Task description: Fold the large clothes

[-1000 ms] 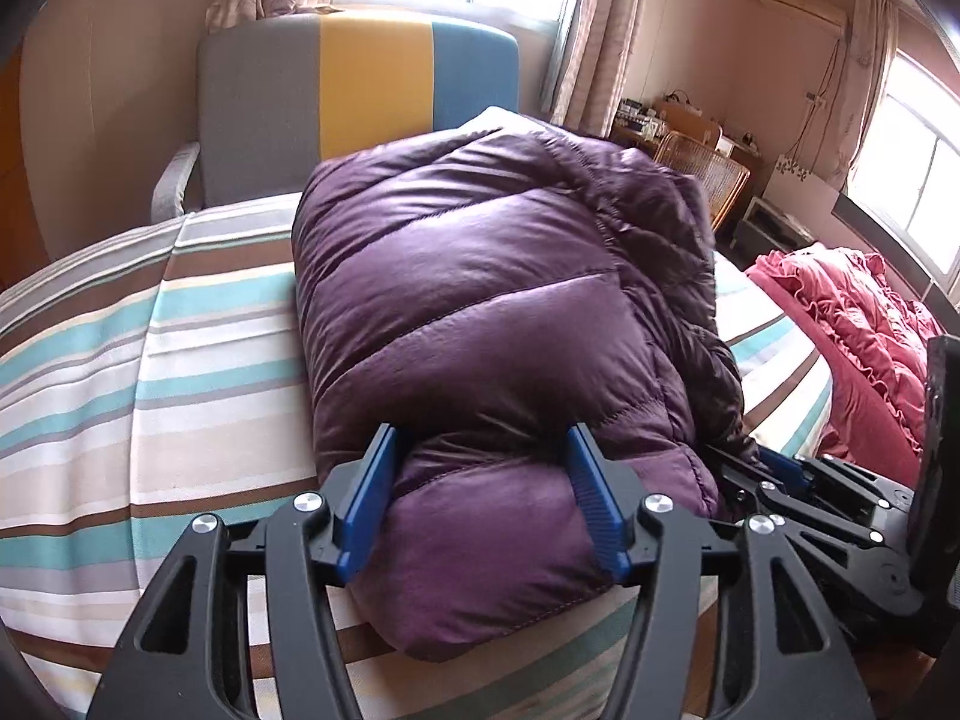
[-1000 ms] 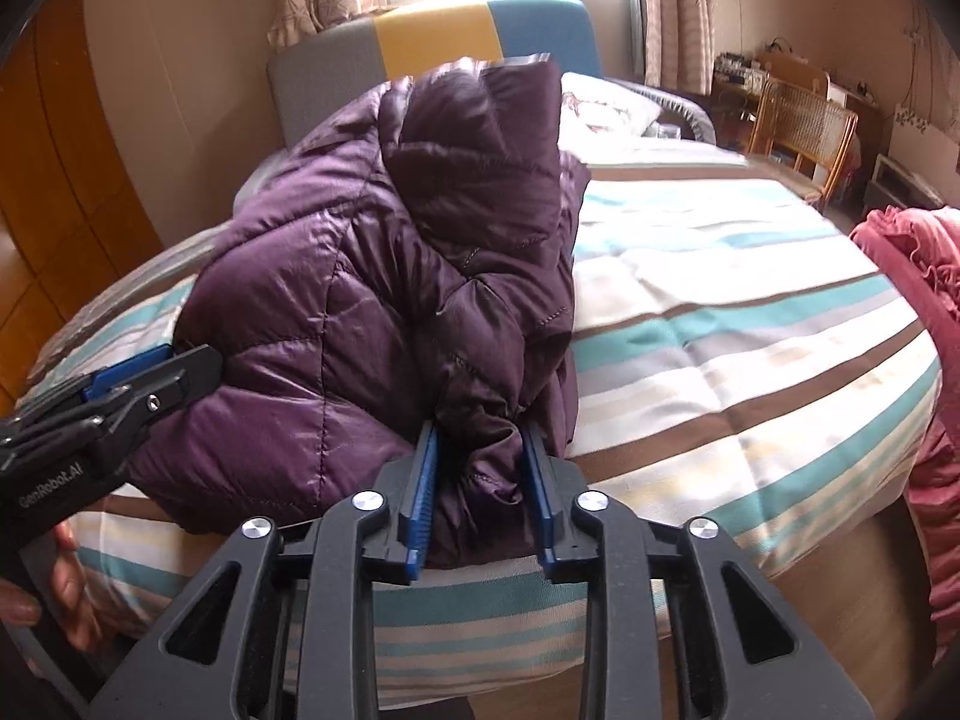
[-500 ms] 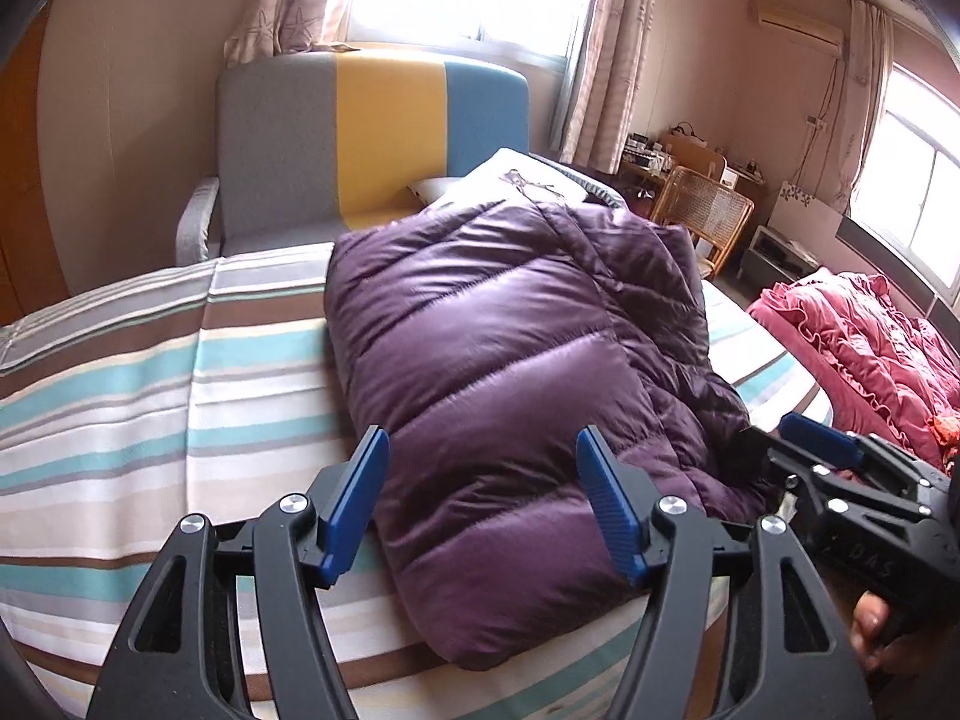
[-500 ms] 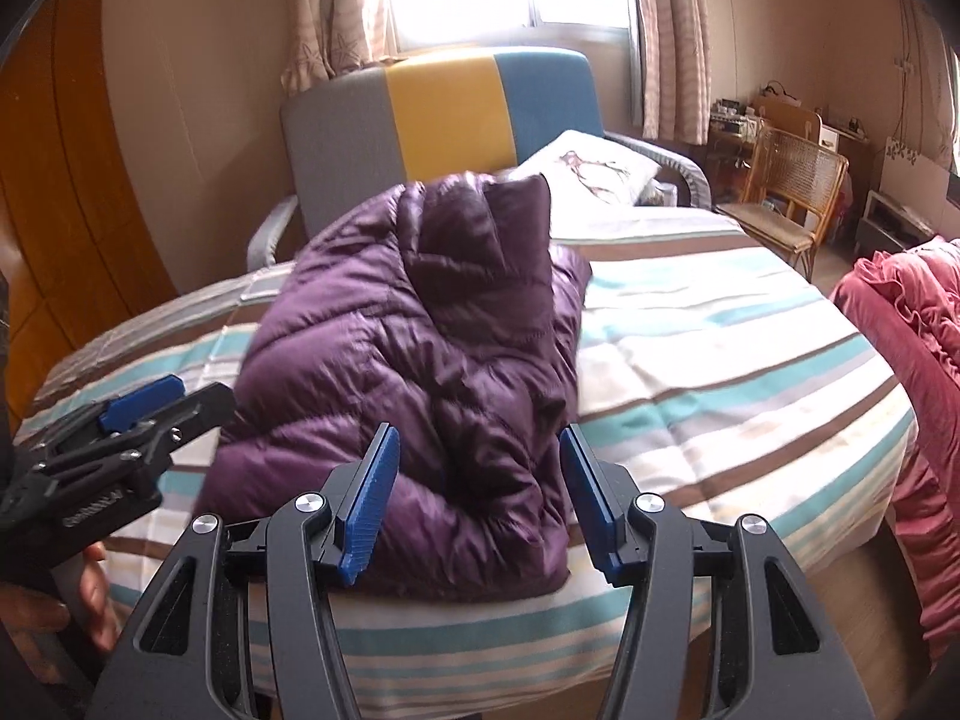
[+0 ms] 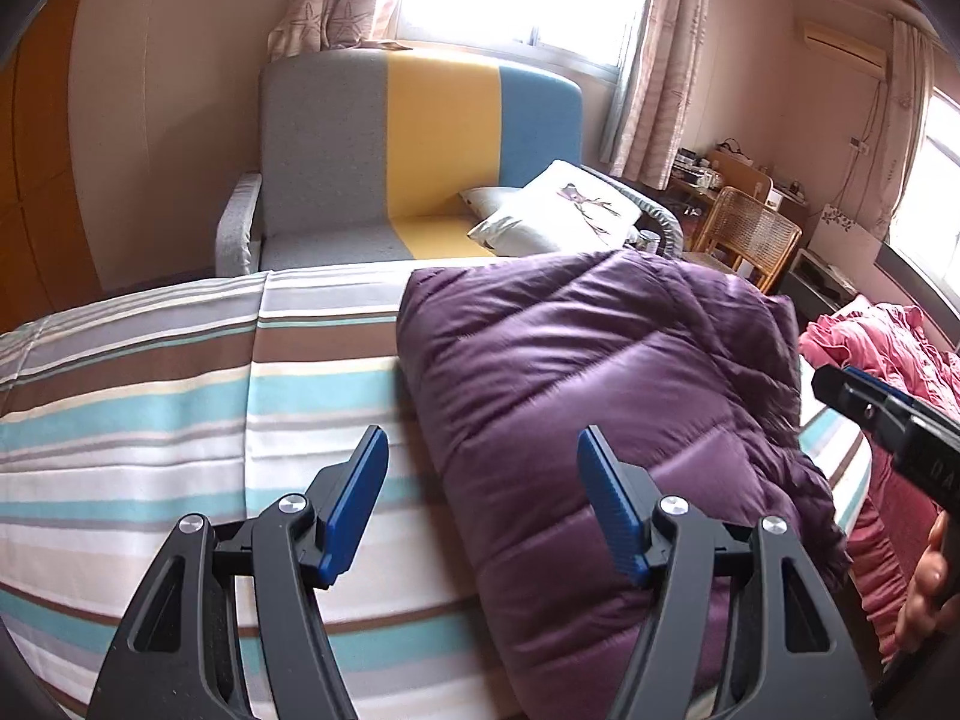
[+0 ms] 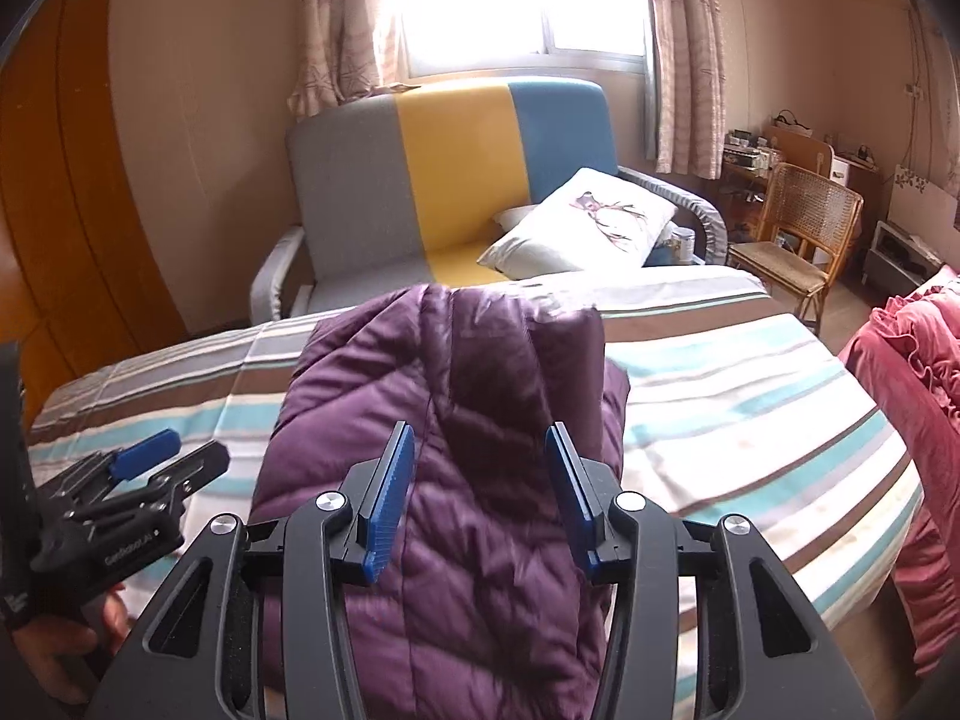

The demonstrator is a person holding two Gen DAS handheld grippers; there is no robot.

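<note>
Purple down jacket (image 5: 600, 408) lies folded on the striped bed (image 5: 180, 420). Left hand-held gripper (image 5: 483, 498) hangs open over the bed's edge, the jacket at its 1 o'clock, behind its right pad. Right hand-held gripper (image 6: 480, 498) hangs open above the jacket (image 6: 456, 420), which fills its 12 o'clock.

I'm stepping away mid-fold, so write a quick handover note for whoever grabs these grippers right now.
Left gripper: open, empty, above the jacket's near left edge.
Right gripper: open, empty, over the jacket's near end.
Purple down jacket: lies folded into a bundle on the striped bed, free of both grippers.
Done: the jacket looks folded and set down.
Left: check the fold holds; tidy any loose edge on the right side.
</note>
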